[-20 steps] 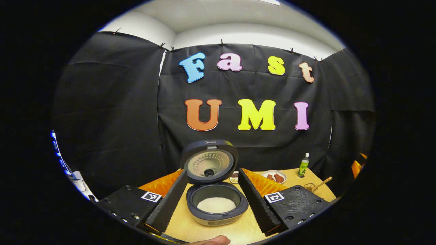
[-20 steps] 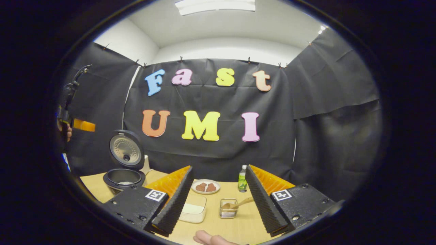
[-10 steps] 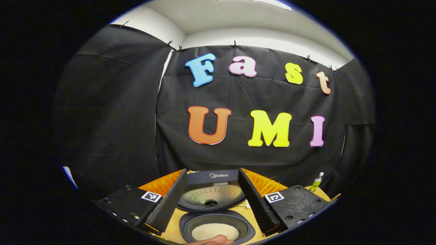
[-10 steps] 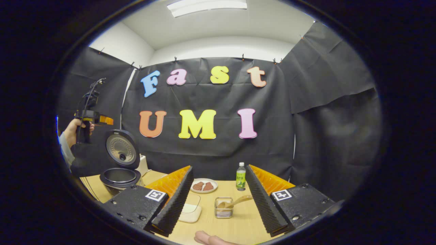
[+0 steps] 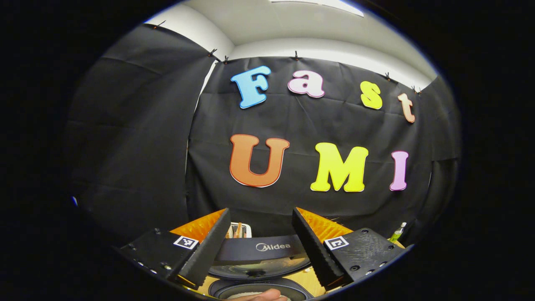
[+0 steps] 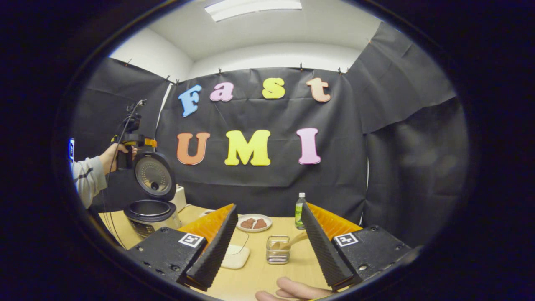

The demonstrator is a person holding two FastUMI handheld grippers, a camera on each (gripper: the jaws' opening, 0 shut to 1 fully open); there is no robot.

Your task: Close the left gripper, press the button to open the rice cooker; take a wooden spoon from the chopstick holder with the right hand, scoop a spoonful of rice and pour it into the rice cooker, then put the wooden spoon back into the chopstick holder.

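The rice cooker (image 6: 151, 213) stands open at the table's left, its lid (image 6: 155, 175) upright. In the left gripper view the lid's top edge (image 5: 261, 250) lies between and below my open left gripper (image 5: 260, 211), with the pot's rim (image 5: 257, 286) at the bottom. A hand holds the left gripper (image 6: 134, 140) just above the lid in the right gripper view. My right gripper (image 6: 268, 207) is open and holds nothing. Ahead of it stands the wire chopstick holder (image 6: 278, 251) with the wooden spoon (image 6: 294, 241) leaning in it. A clear rice container (image 6: 235, 256) sits to the holder's left.
A plate with brown pieces (image 6: 253, 223) and a green bottle (image 6: 299, 205) stand at the table's back. A small white box (image 6: 180, 197) sits behind the cooker. A sleeve (image 6: 87, 179) reaches in from the left. Fingers (image 6: 292, 288) show at the bottom edge.
The left gripper has moved forward and up over the cooker's lid, so the pot has slid to the bottom of its view. The right gripper has shifted slightly; the spoon stays in the holder.
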